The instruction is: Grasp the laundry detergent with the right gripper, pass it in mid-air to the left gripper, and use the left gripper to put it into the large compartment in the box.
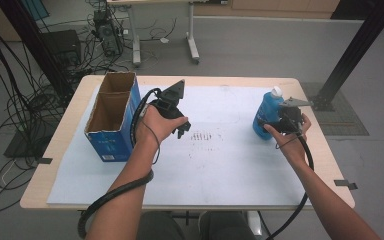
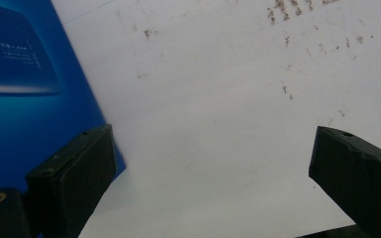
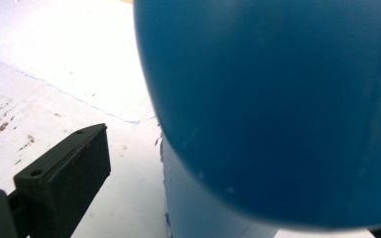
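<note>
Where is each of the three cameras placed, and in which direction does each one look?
High view: above the person's side of the table, looking forward and down; both forearms, the left gripper and the right gripper show.
Left gripper view: rides on the left gripper, looking down at the white sheet beside the blue box; its two jaws stand wide apart.
Right gripper view: rides on the right gripper, facing the blue bottle from very close; one jaw shows at the left.
Shared: the high view also shows the box and the bottle.

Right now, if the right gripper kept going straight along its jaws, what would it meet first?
The blue bottle: in the right gripper view it looms just ahead of the right gripper, whose jaws look open. Whether they already touch it is unclear.
</note>
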The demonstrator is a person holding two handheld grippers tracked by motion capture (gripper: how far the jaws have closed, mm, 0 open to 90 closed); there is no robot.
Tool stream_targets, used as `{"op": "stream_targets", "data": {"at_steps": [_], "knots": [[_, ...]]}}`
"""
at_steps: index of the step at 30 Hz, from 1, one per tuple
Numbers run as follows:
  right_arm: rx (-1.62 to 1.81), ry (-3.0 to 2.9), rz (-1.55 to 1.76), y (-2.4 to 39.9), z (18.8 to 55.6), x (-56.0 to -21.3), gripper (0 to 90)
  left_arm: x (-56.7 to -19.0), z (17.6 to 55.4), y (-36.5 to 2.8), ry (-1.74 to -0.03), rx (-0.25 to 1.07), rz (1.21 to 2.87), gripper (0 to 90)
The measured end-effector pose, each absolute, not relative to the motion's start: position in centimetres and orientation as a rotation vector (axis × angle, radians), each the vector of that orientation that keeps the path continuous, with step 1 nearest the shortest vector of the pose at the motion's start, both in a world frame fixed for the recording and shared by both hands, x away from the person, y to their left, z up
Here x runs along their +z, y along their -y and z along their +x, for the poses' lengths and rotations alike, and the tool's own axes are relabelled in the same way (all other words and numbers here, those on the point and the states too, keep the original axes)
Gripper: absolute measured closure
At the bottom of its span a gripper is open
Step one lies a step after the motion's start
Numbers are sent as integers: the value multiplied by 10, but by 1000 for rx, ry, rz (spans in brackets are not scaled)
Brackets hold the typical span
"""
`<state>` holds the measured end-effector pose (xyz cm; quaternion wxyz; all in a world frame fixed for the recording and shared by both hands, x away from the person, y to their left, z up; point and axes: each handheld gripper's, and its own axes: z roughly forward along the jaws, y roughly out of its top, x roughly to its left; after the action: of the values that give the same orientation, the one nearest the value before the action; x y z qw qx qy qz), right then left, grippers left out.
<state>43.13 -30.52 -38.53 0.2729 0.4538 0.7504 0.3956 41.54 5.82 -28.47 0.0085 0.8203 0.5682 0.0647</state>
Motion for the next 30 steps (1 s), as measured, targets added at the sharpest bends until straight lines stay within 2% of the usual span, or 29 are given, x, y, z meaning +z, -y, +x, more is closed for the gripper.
{"op": "stream_targets", "data": {"at_steps": [30], "knots": [[1064, -2025, 1202, 304, 432, -384, 18, -281, 415, -59, -1763, 217, 2553, 51]]}}
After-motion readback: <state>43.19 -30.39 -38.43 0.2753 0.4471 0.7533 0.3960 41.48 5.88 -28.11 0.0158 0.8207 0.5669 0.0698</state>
